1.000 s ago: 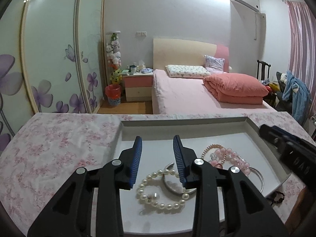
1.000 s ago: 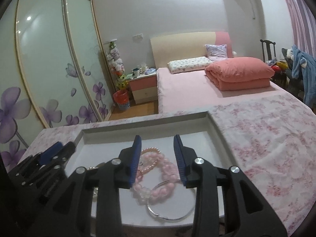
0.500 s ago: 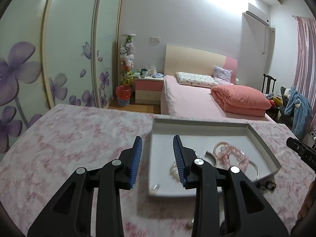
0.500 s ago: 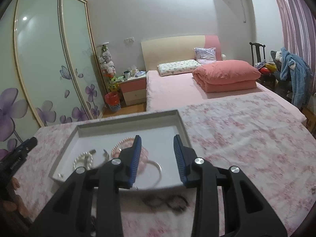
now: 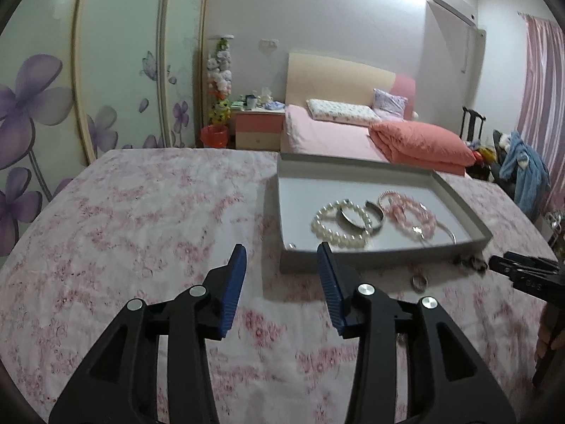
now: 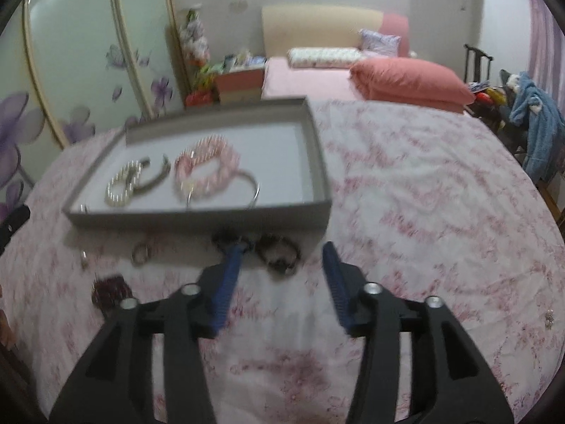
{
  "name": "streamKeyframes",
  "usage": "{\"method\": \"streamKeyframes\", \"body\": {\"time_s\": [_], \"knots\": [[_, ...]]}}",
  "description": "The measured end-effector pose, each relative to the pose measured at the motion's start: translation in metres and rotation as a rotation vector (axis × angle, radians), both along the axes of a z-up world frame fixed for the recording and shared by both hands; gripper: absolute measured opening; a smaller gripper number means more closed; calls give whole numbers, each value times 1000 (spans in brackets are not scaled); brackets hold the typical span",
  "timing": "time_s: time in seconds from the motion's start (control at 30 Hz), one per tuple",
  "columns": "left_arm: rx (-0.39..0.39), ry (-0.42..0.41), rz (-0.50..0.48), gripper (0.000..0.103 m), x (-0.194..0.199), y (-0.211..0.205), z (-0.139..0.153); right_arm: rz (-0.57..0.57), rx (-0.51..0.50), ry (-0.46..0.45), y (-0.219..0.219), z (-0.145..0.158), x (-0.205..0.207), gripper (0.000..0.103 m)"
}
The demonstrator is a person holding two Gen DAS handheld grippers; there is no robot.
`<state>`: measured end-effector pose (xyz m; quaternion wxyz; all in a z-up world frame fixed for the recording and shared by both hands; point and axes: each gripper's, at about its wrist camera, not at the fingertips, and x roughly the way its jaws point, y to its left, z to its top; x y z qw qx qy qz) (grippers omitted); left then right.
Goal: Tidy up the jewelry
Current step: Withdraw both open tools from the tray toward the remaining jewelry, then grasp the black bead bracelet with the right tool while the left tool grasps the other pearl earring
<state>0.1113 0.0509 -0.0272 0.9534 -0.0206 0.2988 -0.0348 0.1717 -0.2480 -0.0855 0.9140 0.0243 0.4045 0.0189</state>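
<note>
A grey tray point(image 5: 385, 260) point(image 6: 197, 218) sits on the floral cloth. It holds a white pearl bracelet point(image 5: 340, 224) point(image 6: 122, 187), a silver cuff point(image 5: 374, 213), pink bead bracelets point(image 5: 411, 212) point(image 6: 208, 169) and a thin silver bangle point(image 6: 256, 190). In front of the tray lie a dark bracelet point(image 6: 277, 252) point(image 5: 469, 263), a small ring point(image 5: 419, 281) point(image 6: 141, 256) and a dark red piece point(image 6: 109, 291). My left gripper point(image 5: 280, 268) is open and empty, short of the tray's near left corner. My right gripper point(image 6: 284, 265) is open, low over the dark bracelet.
The floral cloth point(image 5: 141, 219) covers the whole work surface. A small sparkly item point(image 6: 549, 318) lies at the far right. Beyond are a pink bed point(image 5: 335, 134), a wardrobe with purple flowers point(image 5: 46, 106), and a chair with blue clothes point(image 5: 526, 173).
Both grippers have pulled back out of the tray and up, then opened wider. The right one now hangs over the loose pieces in front of the tray.
</note>
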Motion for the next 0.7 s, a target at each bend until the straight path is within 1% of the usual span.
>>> {"method": "streamKeyframes", "body": {"time_s": [0.07,0.17,0.3,0.33,0.5,0.53,0.57,0.6,0.63,0.67,0.7], "knots": [[6,8,-13,48,-2,-1,-3,6,-14,11,5,-5,2,61],[14,19,-25,49,-3,-2,-7,7,-23,34,6,-12,7,68],[17,39,-39,51,-1,-5,-12,9,-49,76,7,-23,16,73],[15,43,-43,51,-1,-7,-13,11,-51,70,8,-24,18,76],[15,66,-68,51,1,-12,-18,36,-54,69,15,-25,30,76],[16,69,-72,51,0,-13,-19,45,-55,66,18,-24,32,73],[18,72,-77,51,1,-14,-19,54,-54,60,20,-24,32,62],[21,75,-82,51,1,-15,-20,64,-55,55,22,-22,32,56],[23,81,-90,51,1,-16,-21,70,-57,51,24,-22,32,44],[24,87,-98,51,1,-17,-22,73,-57,47,25,-21,31,26],[25,91,-103,51,1,-19,-23,77,-55,46,26,-20,31,18]]}}
